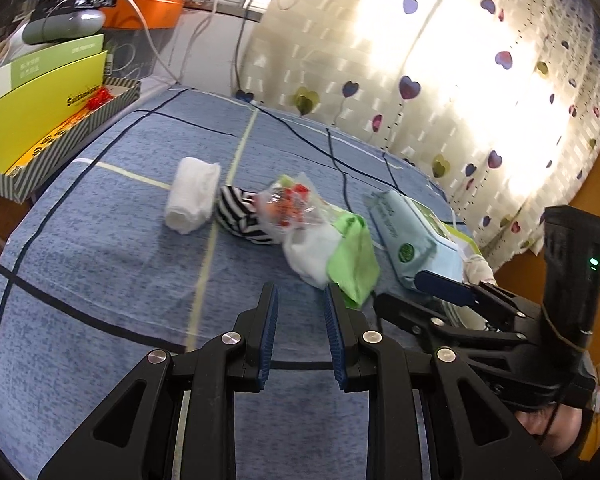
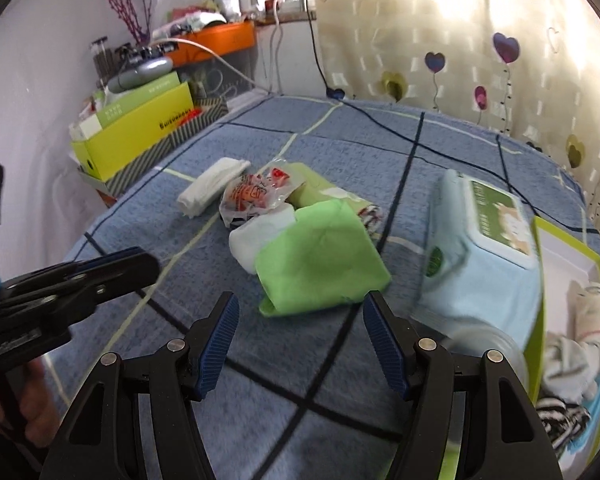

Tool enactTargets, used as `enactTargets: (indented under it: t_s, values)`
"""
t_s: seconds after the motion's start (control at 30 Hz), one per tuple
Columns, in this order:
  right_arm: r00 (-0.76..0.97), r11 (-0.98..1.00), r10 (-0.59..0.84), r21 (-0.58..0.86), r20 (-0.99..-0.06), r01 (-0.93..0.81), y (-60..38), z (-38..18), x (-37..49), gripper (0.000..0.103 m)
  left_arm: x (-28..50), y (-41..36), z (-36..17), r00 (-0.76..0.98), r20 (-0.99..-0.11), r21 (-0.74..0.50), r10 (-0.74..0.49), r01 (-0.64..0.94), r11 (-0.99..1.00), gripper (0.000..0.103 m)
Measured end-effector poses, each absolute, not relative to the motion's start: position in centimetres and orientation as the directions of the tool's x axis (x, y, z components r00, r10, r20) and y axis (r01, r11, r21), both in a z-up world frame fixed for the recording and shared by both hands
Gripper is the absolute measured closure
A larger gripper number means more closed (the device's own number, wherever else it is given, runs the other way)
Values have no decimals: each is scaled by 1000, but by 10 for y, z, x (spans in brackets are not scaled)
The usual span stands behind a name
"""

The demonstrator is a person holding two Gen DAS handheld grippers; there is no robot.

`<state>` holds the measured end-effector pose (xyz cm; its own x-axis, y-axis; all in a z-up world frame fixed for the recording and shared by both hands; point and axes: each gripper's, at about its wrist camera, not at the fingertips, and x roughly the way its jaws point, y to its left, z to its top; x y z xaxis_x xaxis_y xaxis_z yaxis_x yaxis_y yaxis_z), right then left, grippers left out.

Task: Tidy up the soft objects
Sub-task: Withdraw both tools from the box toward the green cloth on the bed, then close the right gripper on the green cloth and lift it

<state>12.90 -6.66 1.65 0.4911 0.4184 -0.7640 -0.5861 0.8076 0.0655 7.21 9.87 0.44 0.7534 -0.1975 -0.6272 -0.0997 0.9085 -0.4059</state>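
Soft objects are shown scattered on a bed covered by a blue checked bedspread [image 2: 300, 380]. In the right wrist view, the right gripper [image 2: 300, 344] is held low over the bedspread with its blue-padded fingers [image 2: 220, 344] spread wide and nothing between them; a folded green cloth [image 2: 324, 256] lies just ahead of the fingertips, resting against a white cloth [image 2: 256, 240]. Behind these, a crinkled clear plastic packet with red print [image 2: 252, 196] is seen, and a rolled white towel [image 2: 212, 188] lies beside it. To the right, a pale blue wet-wipe pack [image 2: 480, 264] is placed beside a green-edged box [image 2: 572, 320] in which pale and striped fabric items are lying. In the left wrist view, the left gripper [image 1: 302, 320] is held with its fingers [image 1: 270, 328] narrowly parted and nothing held; the green cloth [image 1: 354, 260] lies just beyond its right fingertip. A black-and-white striped sock [image 1: 236, 216] is seen between the rolled white towel [image 1: 194, 196] and the plastic packet [image 1: 288, 204], touching both. A yellow-green carton [image 1: 40, 112] stands on a striped tray at the far left, beside the bed, and a heart-patterned curtain [image 1: 460, 100] hangs behind
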Motion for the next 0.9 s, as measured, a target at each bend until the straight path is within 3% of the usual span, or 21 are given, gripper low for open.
enactTargets:
  t_s: [0.5,0.57,0.63,0.77,0.9]
  values:
    - [467,888,320,89,-825,-451,-39,-2,190,39,79,129,-6,760,-613,-453,-217,-113,884,78]
    - [432,877,343,120,-834,-465,-37,-8,190,58,79,130,-7,758,-613,-457,-221,-112,882,78]
    - [419,862,369,138,-830,-487,-35,-8,185,86,80,130,-8,756,-616,-457,-221,-115,882,78]
    - [418,846,386,134,-822,-517,-33,-5,174,94,80,131,-7,755,-620,-452,-213,-122,884,78]
    - [410,838,412,163,-814,-520,-40,-3,169,96,82,129,-6,754,-621,-448,-214,-118,886,78]
